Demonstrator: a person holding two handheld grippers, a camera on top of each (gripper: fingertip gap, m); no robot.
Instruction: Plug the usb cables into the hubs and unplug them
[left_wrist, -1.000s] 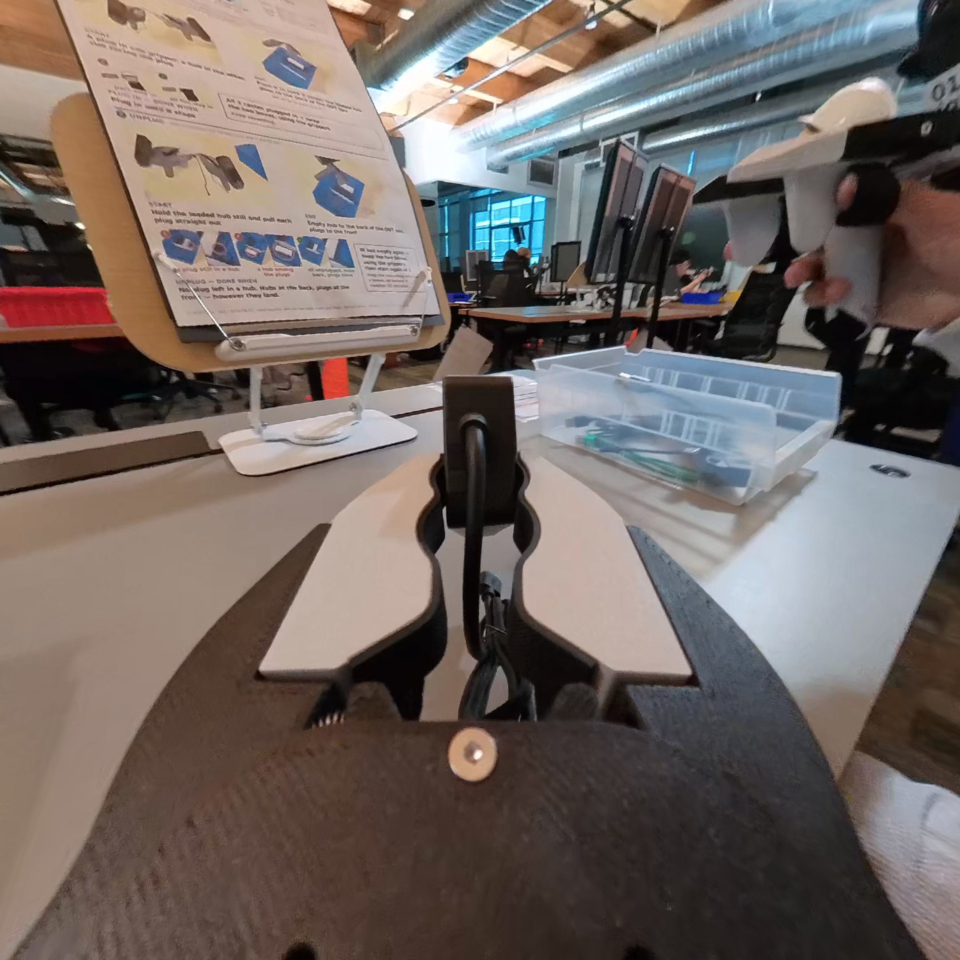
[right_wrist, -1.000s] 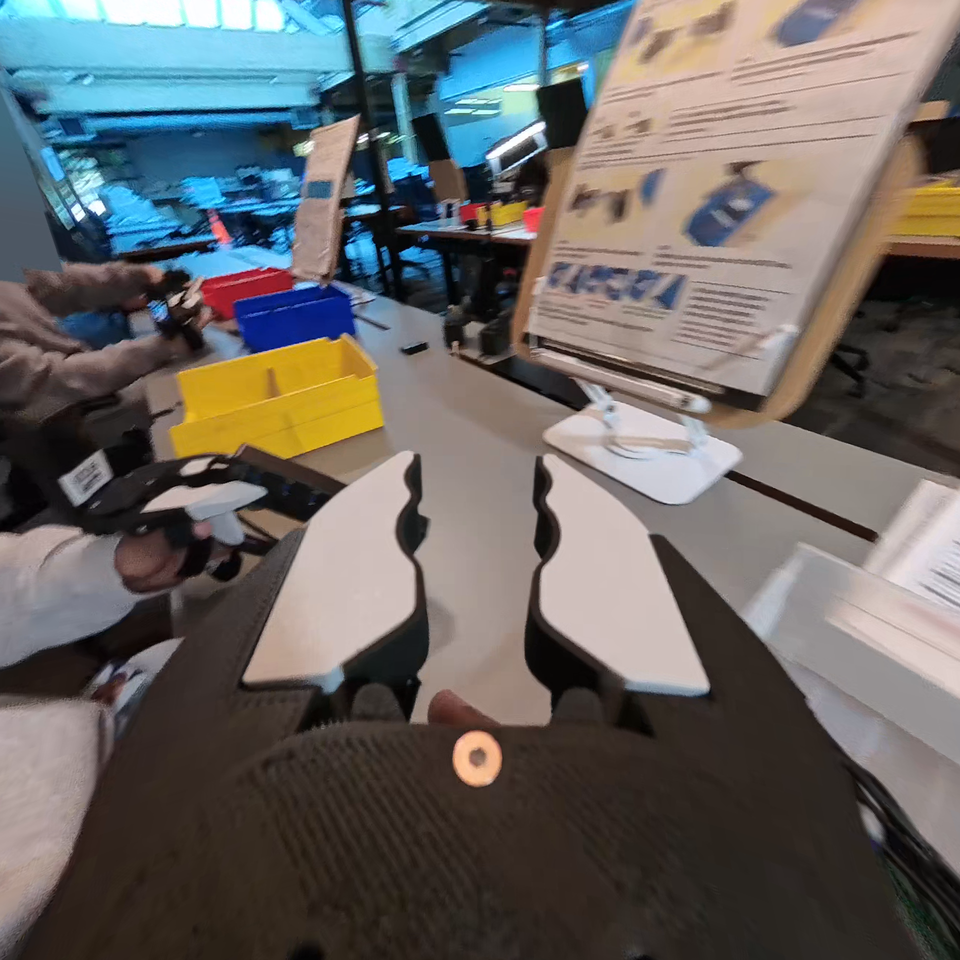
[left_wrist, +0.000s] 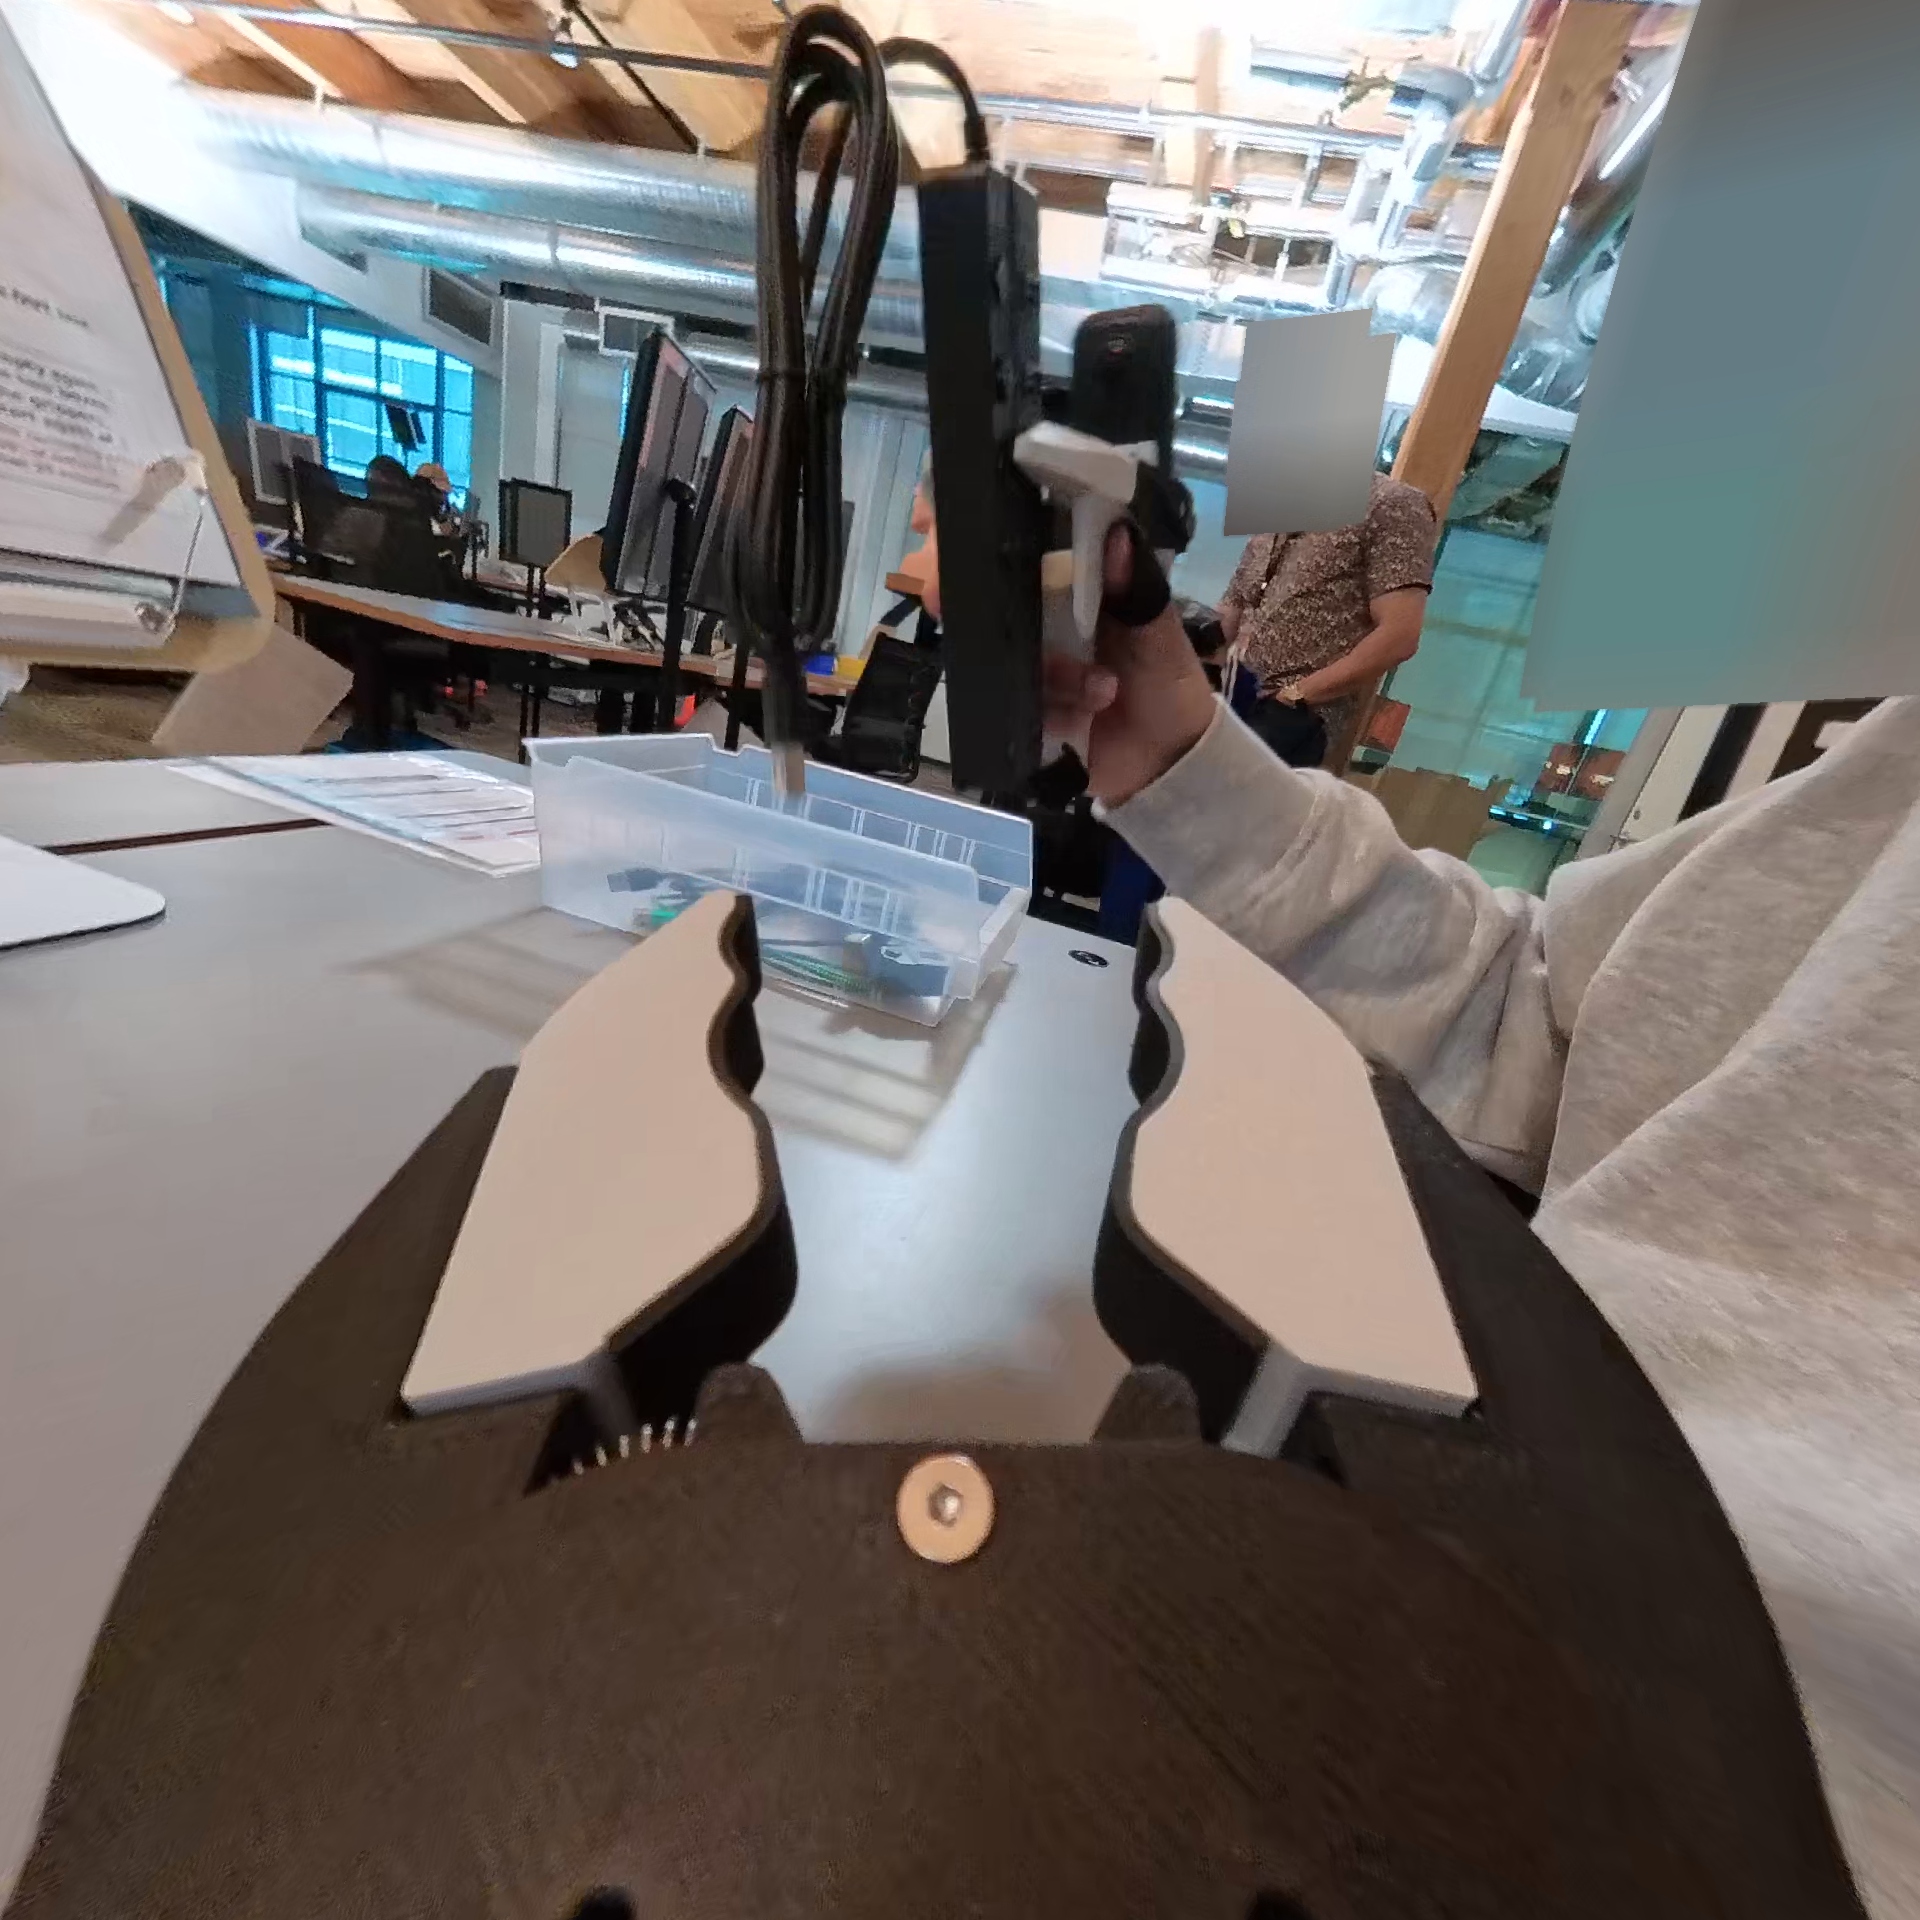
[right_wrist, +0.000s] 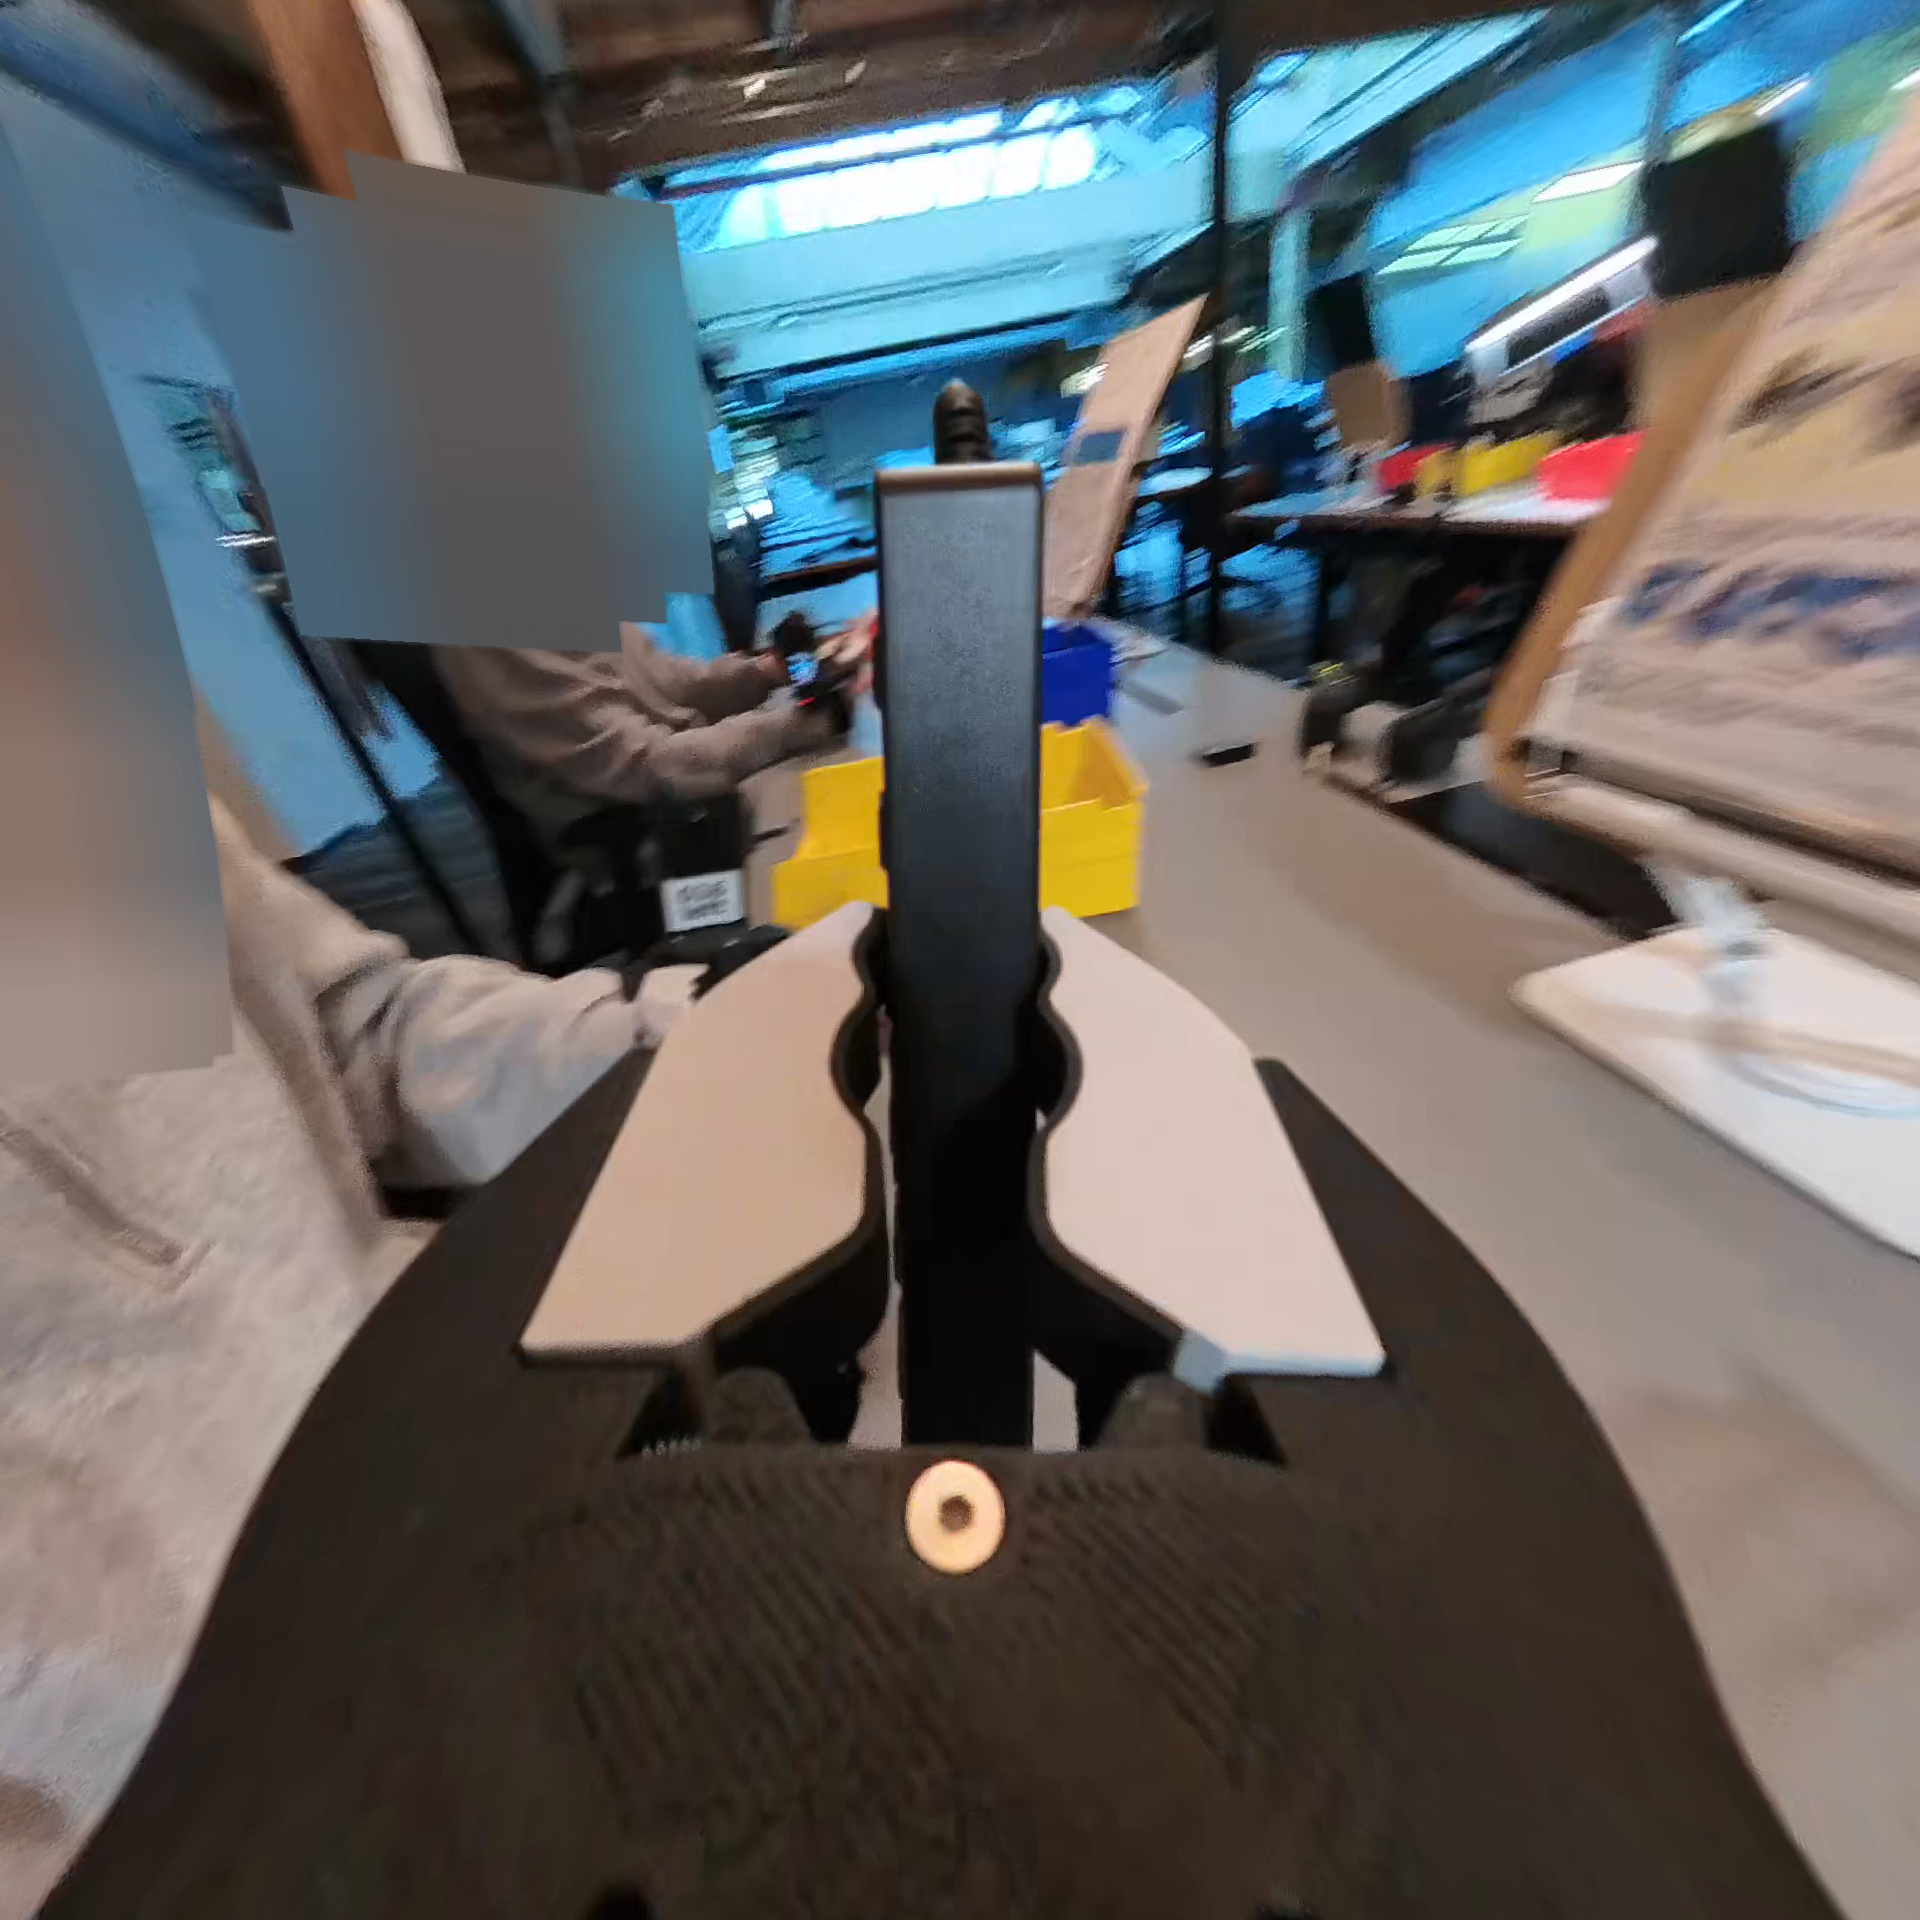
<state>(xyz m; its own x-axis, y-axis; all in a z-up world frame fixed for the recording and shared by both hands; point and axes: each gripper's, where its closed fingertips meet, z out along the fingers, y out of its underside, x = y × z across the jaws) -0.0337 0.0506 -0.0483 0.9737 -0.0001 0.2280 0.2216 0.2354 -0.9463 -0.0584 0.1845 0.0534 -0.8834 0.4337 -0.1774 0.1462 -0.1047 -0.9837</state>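
My right gripper (right_wrist: 956, 966) is shut on a long black USB hub (right_wrist: 961, 831) and holds it upright in the air. In the left wrist view the same hub (left_wrist: 982, 499) hangs on end above the table, with its bundled black cable (left_wrist: 810, 343) looping down beside it; the cable's plug tip dangles over the clear bin (left_wrist: 790, 862). My left gripper (left_wrist: 940, 966) is open and empty, low over the grey table (left_wrist: 260, 1039), a little short of the bin and below the hub.
The clear plastic bin holds several cables and parts. An instruction sheet on a stand (left_wrist: 83, 499) stands at the left, its white base (right_wrist: 1714, 1049) showing in the right wrist view. Yellow (right_wrist: 1081, 831) and blue bins sit farther along. People are at nearby desks. Tip to tip, the grippers are about 20 cm apart.
The hub has passed from my left gripper to my right. My left gripper has opened and is empty; my right, open before, has shut on the hub and lifted it upright.
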